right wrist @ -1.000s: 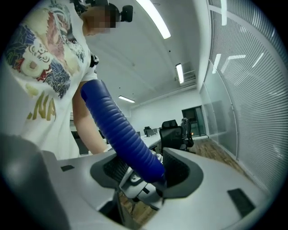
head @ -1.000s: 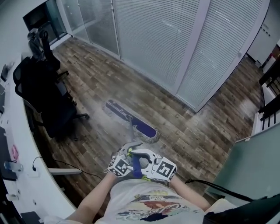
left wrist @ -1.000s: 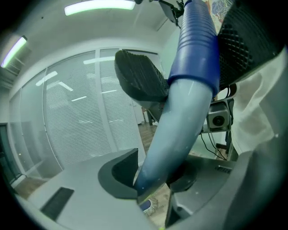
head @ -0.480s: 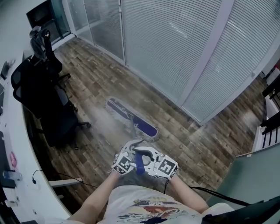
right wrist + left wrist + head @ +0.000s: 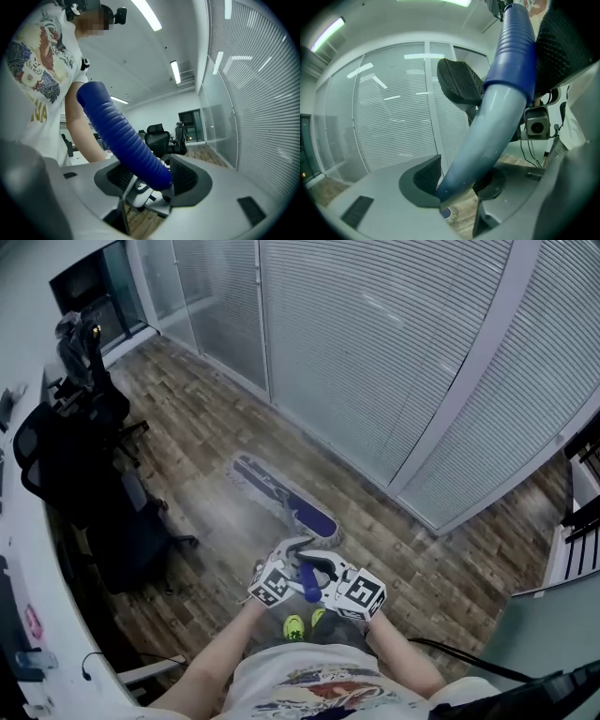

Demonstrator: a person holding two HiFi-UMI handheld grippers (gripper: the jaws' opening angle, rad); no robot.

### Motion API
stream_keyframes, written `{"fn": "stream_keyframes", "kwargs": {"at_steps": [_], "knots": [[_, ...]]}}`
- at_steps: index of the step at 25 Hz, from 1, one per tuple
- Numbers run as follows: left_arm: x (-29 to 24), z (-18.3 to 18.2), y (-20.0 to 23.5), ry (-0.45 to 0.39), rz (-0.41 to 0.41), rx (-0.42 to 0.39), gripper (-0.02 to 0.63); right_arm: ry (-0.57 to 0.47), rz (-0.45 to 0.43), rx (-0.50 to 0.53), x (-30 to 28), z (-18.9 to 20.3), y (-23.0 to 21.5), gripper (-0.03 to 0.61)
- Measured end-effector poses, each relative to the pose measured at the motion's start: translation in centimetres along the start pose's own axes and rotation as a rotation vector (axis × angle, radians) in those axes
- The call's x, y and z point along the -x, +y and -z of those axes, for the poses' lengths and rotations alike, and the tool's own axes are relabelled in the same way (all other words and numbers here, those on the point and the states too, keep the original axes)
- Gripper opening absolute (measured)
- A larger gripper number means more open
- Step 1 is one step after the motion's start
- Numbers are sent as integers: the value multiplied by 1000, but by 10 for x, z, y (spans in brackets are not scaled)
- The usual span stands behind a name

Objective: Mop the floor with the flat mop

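Note:
The flat mop's head (image 5: 284,501), a blue pad with a grey fringe, lies flat on the wood floor ahead of me. Its pale shaft (image 5: 487,136) rises to a blue ribbed grip (image 5: 122,136) at my waist. My left gripper (image 5: 284,573) is shut on the shaft just below the grip, its pads (image 5: 425,174) against it. My right gripper (image 5: 342,582) is shut on the ribbed grip close beside it, with the grip's end against the right pad (image 5: 186,176). Both gripper views show the handle crossing between the jaws.
A glass wall with blinds (image 5: 375,352) runs diagonally just beyond the mop head. Black office chairs (image 5: 84,474) stand at the left beside a white desk (image 5: 19,615). A black cable (image 5: 441,648) lies on the floor at the right. Yellow-green shoes (image 5: 295,624) show below the grippers.
I have walked forward with the mop, and its head has slid along the floor toward the glass wall. The chairs have drifted left and nearer in view. My shoes have come into sight.

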State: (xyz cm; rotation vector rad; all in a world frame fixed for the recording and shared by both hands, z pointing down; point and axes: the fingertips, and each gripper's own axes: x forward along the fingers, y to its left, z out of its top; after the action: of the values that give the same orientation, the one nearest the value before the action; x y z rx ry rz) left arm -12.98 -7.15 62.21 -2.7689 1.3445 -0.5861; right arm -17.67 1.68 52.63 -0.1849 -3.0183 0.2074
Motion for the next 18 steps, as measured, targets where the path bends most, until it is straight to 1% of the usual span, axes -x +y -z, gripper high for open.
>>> {"fn": "stream_keyframes", "kwargs": {"at_steps": [4,11,15,18], "knots": [[-36,2,56,7,-11,4,138,-13,1,-1,-13,-8,-64,224],[-103,-16,163,4,-51,46,143,-35,-35,-13,-31,-36,-186,225],[-155,-27,225,25,-74,45,146,-44,-53,-24,-30,-50,-266,225],[-189,-31,266,45,-90,45,146,-46,-70,-39,-31,-57,-317,225]]}}
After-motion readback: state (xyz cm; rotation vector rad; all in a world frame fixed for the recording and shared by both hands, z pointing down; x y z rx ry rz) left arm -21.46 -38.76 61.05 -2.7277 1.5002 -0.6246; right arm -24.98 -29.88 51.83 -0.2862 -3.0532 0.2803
